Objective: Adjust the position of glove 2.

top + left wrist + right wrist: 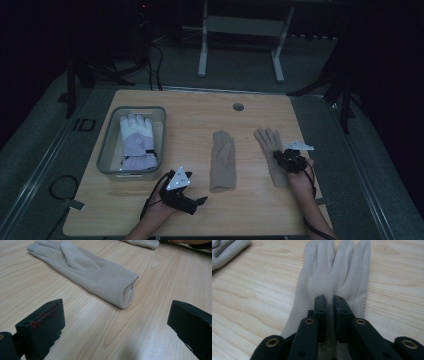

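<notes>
The right gripper (pixel 329 302) pinches the palm fabric of the right beige glove (pixel 332 277), which lies flat on the table (pixel 200 210), lengthwise front to back, fingers pointing away from the person. The left gripper (pixel 115 322) gapes wide, empty, facing the cuff of the middle glove (pixel 85 267).

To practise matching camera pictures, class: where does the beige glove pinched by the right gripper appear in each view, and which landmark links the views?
High view: the pinched beige glove lies right of centre, fingers pointing away, under the right gripper.
Left gripper view: its cuff end peeks in at the top edge.
Right gripper view: it lies in the centre, a fold caught between the shut jaws.
Shared landmark: the other beige glove.
</notes>
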Demonstrator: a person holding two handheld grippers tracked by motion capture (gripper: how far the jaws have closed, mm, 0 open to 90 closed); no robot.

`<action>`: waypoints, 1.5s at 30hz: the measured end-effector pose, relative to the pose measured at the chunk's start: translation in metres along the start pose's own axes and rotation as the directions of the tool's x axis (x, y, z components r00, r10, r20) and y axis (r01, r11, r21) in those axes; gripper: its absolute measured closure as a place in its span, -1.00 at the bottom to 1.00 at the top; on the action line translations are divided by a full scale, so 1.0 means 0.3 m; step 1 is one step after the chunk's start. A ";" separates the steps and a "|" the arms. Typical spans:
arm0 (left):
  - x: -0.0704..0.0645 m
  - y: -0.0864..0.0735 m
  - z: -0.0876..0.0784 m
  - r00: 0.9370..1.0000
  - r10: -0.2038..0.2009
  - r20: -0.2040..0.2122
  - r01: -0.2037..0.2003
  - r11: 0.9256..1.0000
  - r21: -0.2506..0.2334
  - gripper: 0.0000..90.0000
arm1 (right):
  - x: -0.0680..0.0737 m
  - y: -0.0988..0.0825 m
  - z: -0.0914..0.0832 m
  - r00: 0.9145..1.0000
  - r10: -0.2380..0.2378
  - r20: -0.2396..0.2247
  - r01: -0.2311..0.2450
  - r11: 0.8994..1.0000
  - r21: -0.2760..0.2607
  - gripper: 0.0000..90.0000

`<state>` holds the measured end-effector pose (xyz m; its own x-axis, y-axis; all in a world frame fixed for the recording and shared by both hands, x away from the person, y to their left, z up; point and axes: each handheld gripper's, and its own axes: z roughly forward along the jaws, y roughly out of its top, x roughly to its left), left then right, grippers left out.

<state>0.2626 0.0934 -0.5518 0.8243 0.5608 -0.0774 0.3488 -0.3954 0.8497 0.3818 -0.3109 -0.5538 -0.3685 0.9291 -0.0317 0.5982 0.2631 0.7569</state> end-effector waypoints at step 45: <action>-0.004 -0.005 -0.013 0.999 0.028 -0.019 -0.028 1.000 0.007 -0.97 | -0.029 -0.070 -0.085 1.000 -0.015 -0.026 0.016 0.999 0.041 0.42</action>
<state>0.2593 0.0963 -0.5509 0.8250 0.5634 -0.0436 0.3288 -0.4158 0.8479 0.3543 -0.3311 -0.5527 -0.3962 0.9178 -0.0261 0.6206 0.2886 0.7291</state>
